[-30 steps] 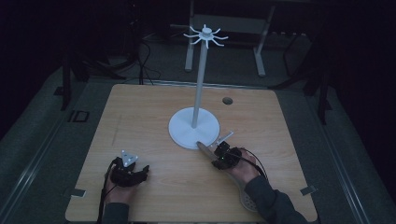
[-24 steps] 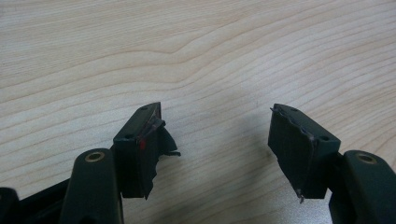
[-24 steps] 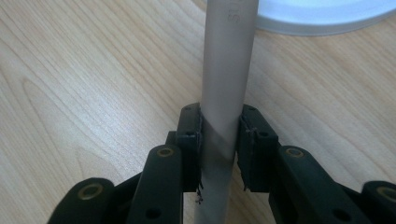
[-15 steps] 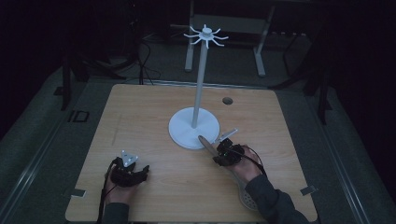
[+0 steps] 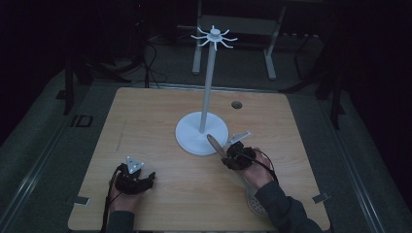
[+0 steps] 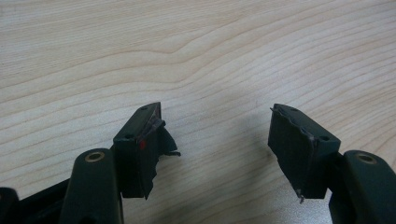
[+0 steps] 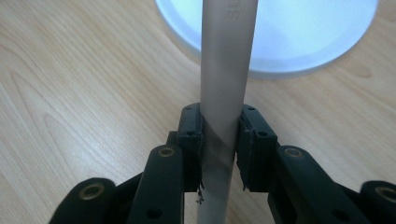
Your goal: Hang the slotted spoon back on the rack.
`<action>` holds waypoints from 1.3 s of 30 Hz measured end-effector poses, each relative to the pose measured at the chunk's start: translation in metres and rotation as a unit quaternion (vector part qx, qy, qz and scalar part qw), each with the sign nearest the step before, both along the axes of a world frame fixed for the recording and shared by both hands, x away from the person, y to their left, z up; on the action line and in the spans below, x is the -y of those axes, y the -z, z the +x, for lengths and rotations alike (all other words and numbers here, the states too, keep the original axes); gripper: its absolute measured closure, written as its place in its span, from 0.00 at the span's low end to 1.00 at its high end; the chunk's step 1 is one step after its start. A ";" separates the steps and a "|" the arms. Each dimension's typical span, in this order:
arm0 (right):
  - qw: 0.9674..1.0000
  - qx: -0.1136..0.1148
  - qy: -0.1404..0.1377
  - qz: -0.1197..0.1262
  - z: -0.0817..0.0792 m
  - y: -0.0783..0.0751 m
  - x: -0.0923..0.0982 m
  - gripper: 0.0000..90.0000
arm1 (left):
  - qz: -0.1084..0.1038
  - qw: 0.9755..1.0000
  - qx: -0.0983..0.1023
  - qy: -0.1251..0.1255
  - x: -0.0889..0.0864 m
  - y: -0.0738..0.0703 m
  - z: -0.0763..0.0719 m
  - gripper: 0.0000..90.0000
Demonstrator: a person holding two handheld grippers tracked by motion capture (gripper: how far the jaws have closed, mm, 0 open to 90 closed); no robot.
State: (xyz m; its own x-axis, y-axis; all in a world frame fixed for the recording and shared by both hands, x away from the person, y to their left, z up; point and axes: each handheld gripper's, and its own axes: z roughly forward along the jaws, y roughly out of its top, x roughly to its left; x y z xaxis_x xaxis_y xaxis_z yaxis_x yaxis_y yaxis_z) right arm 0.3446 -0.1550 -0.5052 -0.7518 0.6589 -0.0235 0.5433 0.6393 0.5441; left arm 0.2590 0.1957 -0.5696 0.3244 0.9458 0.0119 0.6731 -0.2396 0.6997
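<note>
My right gripper (image 5: 228,158) (image 7: 220,135) is shut on the pale grey handle (image 7: 226,60) of a long utensil (image 5: 214,143). The handle's free end points up toward the round base (image 5: 192,138) (image 7: 299,37) of a white hook stand (image 5: 209,82). The utensil's perforated head (image 5: 256,204) lies under the person's right forearm near the table's front edge. My left gripper (image 5: 138,179) (image 6: 215,135) rests at the front left of the wooden table (image 5: 145,121), open, with bare wood between its jaws.
The stand's thin pole rises from mid-table to a ring of hooks (image 5: 214,36) at the top. A small dark hole (image 5: 236,104) sits in the tabletop behind the base. Dark floor, cables and metal frame legs surround the table.
The right gripper has lifted the handle's free end slightly nearer the stand's base. The left gripper has stayed put.
</note>
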 end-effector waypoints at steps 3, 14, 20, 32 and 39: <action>1.000 0.009 0.004 0.009 0.000 -0.006 0.003 0.81 | 0.000 1.000 0.001 0.000 0.000 0.000 0.000 0.40; 0.999 0.039 0.010 0.024 -0.001 -0.017 0.004 0.81 | 0.000 1.000 0.000 -0.001 0.000 0.000 0.000 0.40; 0.997 0.055 0.016 0.042 -0.001 -0.024 0.005 0.81 | -0.001 1.000 0.002 -0.001 0.000 0.000 0.000 0.40; 0.993 0.084 0.031 0.075 0.000 -0.035 0.012 0.81 | -0.001 1.000 0.001 -0.001 0.000 0.000 0.000 0.40; 0.990 0.097 0.036 0.099 0.001 -0.044 0.015 0.81 | 0.000 1.000 0.001 -0.001 0.000 0.000 0.000 0.40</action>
State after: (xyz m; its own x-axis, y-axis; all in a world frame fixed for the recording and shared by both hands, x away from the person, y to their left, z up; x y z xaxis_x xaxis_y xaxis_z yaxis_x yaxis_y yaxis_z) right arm 0.3452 -0.1702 -0.4614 -0.6969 0.7166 -0.0288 0.4562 0.4739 0.7532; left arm 0.2590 0.1958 -0.5696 0.3223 0.9466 0.0122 0.6716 -0.2377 0.7018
